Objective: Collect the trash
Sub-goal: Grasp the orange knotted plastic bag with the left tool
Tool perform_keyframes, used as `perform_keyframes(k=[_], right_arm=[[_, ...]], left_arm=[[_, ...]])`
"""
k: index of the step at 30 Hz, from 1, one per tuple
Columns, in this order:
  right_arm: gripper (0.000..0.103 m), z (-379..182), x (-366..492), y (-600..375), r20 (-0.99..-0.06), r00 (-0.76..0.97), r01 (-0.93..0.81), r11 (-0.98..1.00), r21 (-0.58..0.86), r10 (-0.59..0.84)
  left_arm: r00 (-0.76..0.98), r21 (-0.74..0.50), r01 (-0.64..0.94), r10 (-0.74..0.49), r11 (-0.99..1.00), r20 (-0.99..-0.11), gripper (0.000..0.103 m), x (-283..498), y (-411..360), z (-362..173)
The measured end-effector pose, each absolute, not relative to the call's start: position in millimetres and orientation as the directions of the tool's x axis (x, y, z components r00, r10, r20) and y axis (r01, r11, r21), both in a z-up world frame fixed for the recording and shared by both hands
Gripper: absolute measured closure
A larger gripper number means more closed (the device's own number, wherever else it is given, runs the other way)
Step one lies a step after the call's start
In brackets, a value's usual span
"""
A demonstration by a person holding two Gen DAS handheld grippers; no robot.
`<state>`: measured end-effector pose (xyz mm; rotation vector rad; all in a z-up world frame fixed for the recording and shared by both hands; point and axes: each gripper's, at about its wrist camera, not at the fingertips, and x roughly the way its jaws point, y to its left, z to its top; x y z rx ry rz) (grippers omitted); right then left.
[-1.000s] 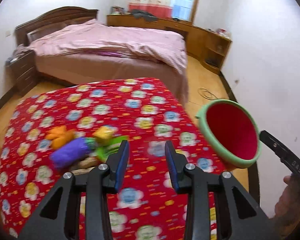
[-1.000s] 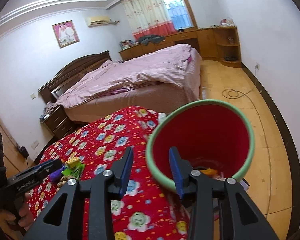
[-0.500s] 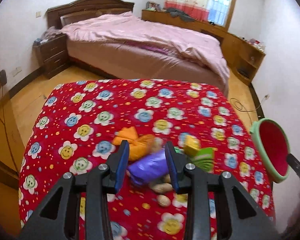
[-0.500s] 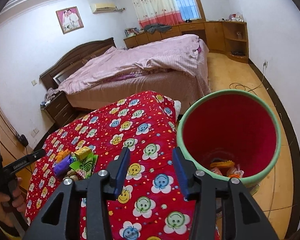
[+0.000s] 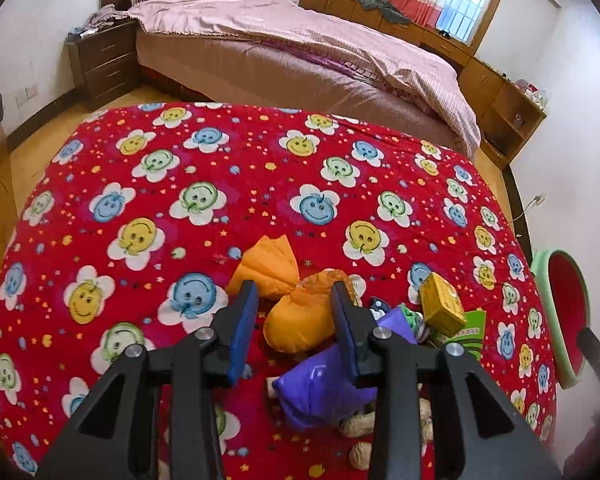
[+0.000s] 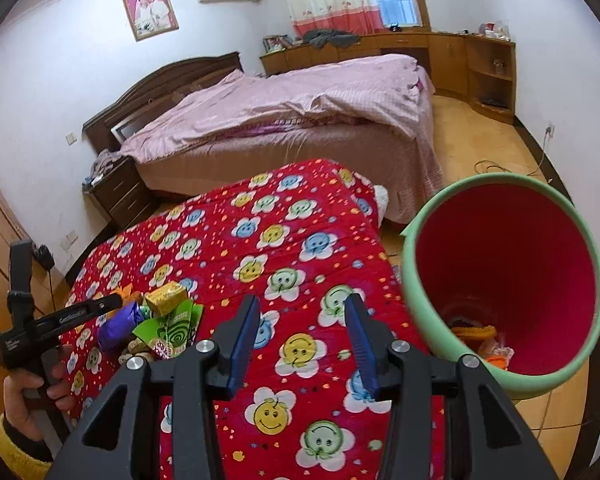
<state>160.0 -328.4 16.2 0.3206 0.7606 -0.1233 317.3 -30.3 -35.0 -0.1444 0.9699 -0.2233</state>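
I see my left tool over the trash pile, its two blue fingers spread apart with nothing pinched between them. One orange wrapper lies between and just under them, and I cannot tell if they touch it. Just beside it lies one purple bag, partly under the right finger. Next to that sits one small yellow box, tilted, resting on one green packet. I count at least two peanut shells near the bottom of the pile; more may be hidden. All of this lies on the desk, which is covered by one red cloth with smiley flowers. My right tool hangs over the bare red cloth, its two fingers apart too, holding nothing. Just to its right, off the desk edge, stands one bin, green outside and red inside. Some orange and pale trash lies at its bottom. From the right view I see the pile well to the left, with the left tool reaching over it. One bed with a pink cover stands behind the desk.
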Motion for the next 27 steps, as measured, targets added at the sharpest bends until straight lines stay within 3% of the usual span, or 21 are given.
perform_keyframes(k=[5, 6, 7, 8, 19, 27], right_arm=[[0.056, 8, 172, -319, -0.707, 0.706, 0.196, 0.950, 0.242, 0.034], [0.056, 8, 174, -318, -0.709, 0.704, 0.190, 0.952, 0.241, 0.039], [0.056, 8, 177, -315, -0.710, 0.703, 0.183, 0.953, 0.241, 0.045], [0.056, 7, 180, -311, -0.710, 0.702, 0.170, 0.955, 0.241, 0.054], [0.055, 2, 199, -266, -0.723, 0.674, 0.041, 0.970, 0.240, 0.150], [0.037, -10, 204, -228, -0.752, 0.623, -0.050, 0.971, 0.236, 0.215]], left_arm=[[0.523, -0.279, 0.125, -0.303, 0.952, -0.797, 0.065, 320, -34, -40], [0.508, -0.311, 0.128, -0.332, 0.942, -0.795, 0.068, 320, -35, -42], [0.498, -0.342, 0.130, -0.360, 0.931, -0.789, 0.079, 321, -35, -44], [0.491, -0.365, 0.132, -0.381, 0.921, -0.783, 0.080, 320, -35, -44], [0.607, -0.331, 0.110, -0.327, 0.937, -0.724, 0.083, 283, -6, -3], [0.661, -0.289, 0.022, -0.231, 0.957, -0.714, 0.083, 252, 31, 2]])
